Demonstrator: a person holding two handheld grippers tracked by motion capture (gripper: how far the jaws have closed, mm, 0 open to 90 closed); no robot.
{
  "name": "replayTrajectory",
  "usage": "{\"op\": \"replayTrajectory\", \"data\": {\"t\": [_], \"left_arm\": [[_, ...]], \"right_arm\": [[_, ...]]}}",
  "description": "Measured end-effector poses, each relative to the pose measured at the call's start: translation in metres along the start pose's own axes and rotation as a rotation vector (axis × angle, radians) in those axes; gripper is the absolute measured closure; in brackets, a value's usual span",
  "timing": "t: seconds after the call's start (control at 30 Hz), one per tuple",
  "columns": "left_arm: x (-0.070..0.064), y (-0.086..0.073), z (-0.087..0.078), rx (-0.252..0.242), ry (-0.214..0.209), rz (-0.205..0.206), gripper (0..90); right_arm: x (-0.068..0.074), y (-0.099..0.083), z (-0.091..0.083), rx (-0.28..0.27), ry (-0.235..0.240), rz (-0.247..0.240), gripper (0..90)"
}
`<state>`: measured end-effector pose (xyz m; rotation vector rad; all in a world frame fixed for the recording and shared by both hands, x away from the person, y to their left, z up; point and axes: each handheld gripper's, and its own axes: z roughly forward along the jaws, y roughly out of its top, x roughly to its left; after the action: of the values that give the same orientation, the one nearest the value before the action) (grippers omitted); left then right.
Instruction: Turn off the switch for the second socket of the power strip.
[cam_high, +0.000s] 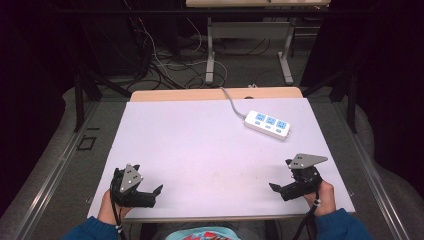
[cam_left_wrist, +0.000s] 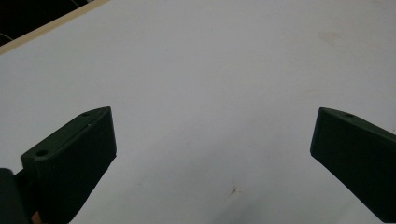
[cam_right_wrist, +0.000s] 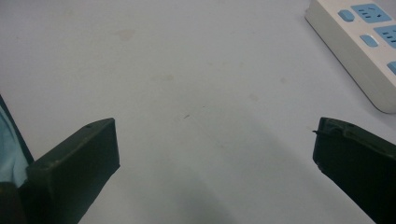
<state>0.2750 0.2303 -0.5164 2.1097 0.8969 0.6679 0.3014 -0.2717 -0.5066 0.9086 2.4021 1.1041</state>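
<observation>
A white power strip (cam_high: 267, 125) with three blue socket faces lies at the table's back right, and its grey cable (cam_high: 231, 101) runs off the far edge. My left gripper (cam_high: 149, 184) rests at the front left of the white table (cam_high: 200, 145), held in a hand, jaws apart. In its own view the left gripper (cam_left_wrist: 212, 140) stands open over bare tabletop. My right gripper (cam_high: 280, 179) sits at the front right, also in a hand. Seen from its own camera, the right gripper (cam_right_wrist: 215, 144) is open with nothing between its jaws, and the power strip (cam_right_wrist: 359, 42) lies ahead to its right.
A wooden strip (cam_high: 215, 94) edges the table's far side. Beyond it stand metal table legs (cam_high: 210, 55) and loose cables (cam_high: 165, 65) on the floor. Blue sleeves (cam_high: 340, 225) enter from the bottom.
</observation>
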Motion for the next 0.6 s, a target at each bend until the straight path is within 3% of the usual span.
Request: {"op": "replayTrajectory", "data": {"t": [0.6], "left_arm": [[-0.0009,0.0003,0.0003,-0.002,0.007,0.012,0.1]], "right_arm": [[-0.0004,0.0019,0.0026,0.007,-0.013,-0.001,0.0]]}}
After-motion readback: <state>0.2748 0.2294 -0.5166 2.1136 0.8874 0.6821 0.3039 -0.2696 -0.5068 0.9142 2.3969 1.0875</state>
